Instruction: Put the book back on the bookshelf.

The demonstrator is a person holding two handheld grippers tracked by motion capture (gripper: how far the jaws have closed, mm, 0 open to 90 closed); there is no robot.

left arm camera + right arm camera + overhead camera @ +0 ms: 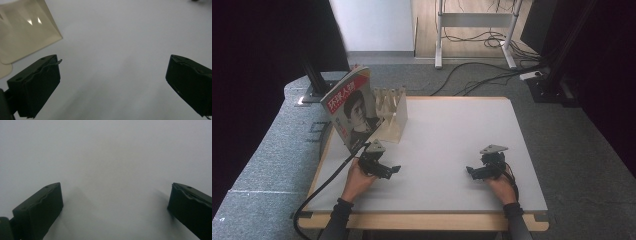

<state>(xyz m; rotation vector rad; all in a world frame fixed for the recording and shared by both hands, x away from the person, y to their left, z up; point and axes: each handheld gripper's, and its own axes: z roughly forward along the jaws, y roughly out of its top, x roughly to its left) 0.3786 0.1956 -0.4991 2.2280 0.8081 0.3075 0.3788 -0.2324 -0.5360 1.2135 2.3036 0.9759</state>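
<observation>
Both claws rest low on the white bench [452, 150], left claw [387, 170] and right claw [474, 172] spread wide, empty. Farther off, the glossy portrait-cover magazine [353, 107] leans on the pale wooden slotted rack [393, 117]. Risk: a careless nudge topples it.

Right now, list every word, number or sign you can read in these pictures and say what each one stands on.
"环球人物": large white characters on the red band across the top of the portrait-cover magazine standing in the pale wooden slotted rack; slightly blurred, so a best reading.
Small print below that title and down the cover's left edge: too small to read.
Rack, white tabletop, both black tongs: no text visible.
</observation>
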